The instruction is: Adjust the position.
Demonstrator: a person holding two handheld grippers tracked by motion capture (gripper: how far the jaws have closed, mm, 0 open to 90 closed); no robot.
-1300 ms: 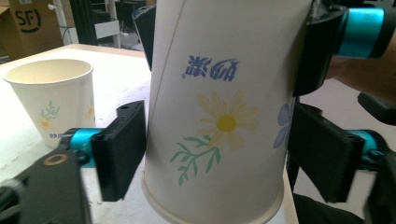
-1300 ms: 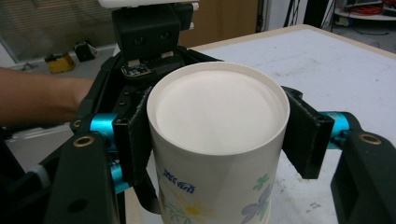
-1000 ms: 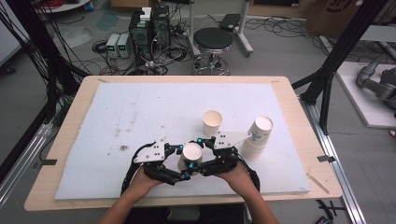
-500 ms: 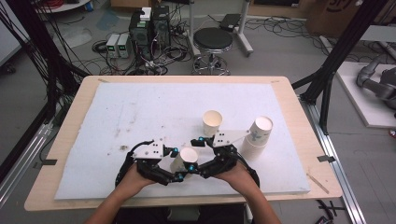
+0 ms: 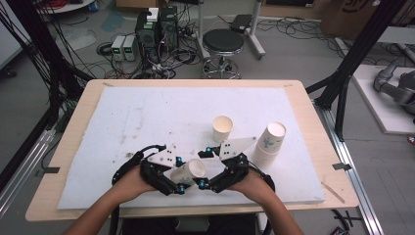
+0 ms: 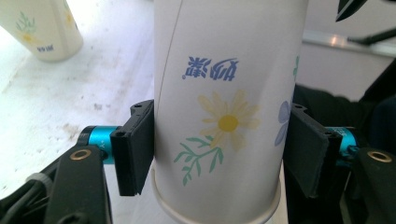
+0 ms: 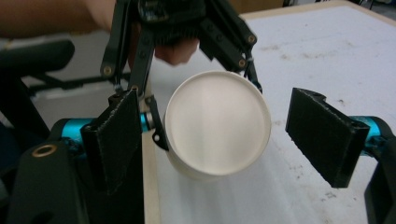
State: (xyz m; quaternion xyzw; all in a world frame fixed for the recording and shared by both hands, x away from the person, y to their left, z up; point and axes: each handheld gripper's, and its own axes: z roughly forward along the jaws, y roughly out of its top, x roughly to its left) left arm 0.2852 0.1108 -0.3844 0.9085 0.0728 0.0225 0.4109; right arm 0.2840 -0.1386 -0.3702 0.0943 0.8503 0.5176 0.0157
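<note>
A white paper cup with a daisy print (image 5: 185, 172) (image 6: 224, 93) hangs tilted just above the white mat, its mouth turned toward my right gripper. My left gripper (image 5: 180, 175) (image 6: 219, 149) is shut on it, and both black pads (image 6: 135, 149) press on its sides near the rim. My right gripper (image 5: 204, 167) (image 7: 222, 135) stands open. Its jaws have just opened, and its pads (image 7: 327, 135) are apart from the cup on either side of the mouth (image 7: 217, 128). Behind the cup in the right gripper view is my left gripper (image 7: 187, 28) with a hand.
An upright empty cup (image 5: 222, 128) stands mid-mat, and a leaning stack of cups (image 5: 269, 142) stands to its right. Another printed cup (image 6: 39, 28) stands far off in the left gripper view. The white mat (image 5: 147, 112) lies on a wooden table (image 5: 83, 103).
The cup stood upright between both grippers. Now the left gripper has raised it and tipped it toward the right, and the right gripper's jaws have opened off it.
</note>
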